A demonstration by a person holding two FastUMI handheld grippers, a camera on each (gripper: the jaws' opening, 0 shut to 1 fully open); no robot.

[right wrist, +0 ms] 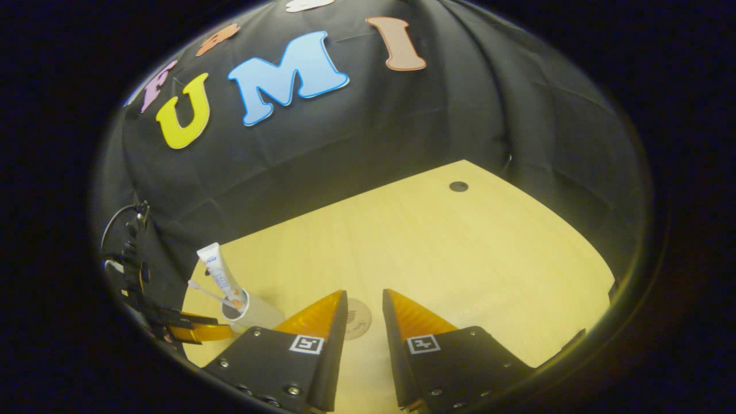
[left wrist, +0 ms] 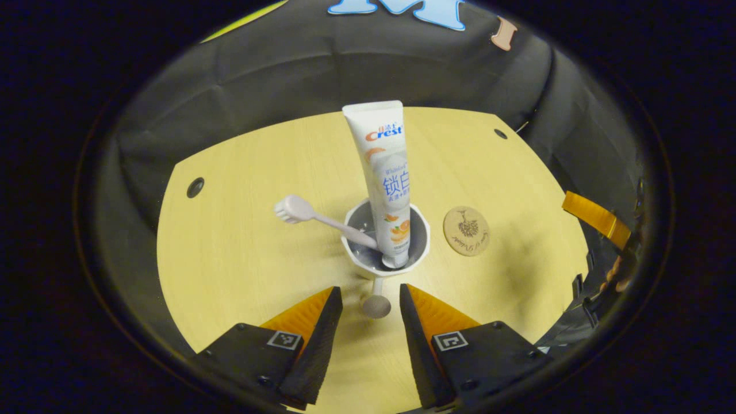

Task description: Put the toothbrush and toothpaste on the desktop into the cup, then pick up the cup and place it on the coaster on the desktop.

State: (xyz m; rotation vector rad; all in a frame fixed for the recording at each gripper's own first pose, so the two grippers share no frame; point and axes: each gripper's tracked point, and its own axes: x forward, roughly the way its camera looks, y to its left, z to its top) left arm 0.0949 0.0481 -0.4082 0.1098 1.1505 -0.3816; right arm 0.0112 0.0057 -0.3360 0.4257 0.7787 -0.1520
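The white faceted cup (left wrist: 386, 241) is sitting at the centre of the left gripper view, its handle pointing down toward the left gripper (left wrist: 371, 302), whose jaws are standing apart, gripping nothing. Inside it, the pale pink toothbrush (left wrist: 322, 218) is leaning left and the white toothpaste tube (left wrist: 384, 172) is rising upright. The round wooden coaster (left wrist: 466, 231) is lying just right of the cup on the pale wooden desktop (left wrist: 241, 259). In the right gripper view, the right gripper (right wrist: 365, 310) is hanging open and empty at bottom centre.
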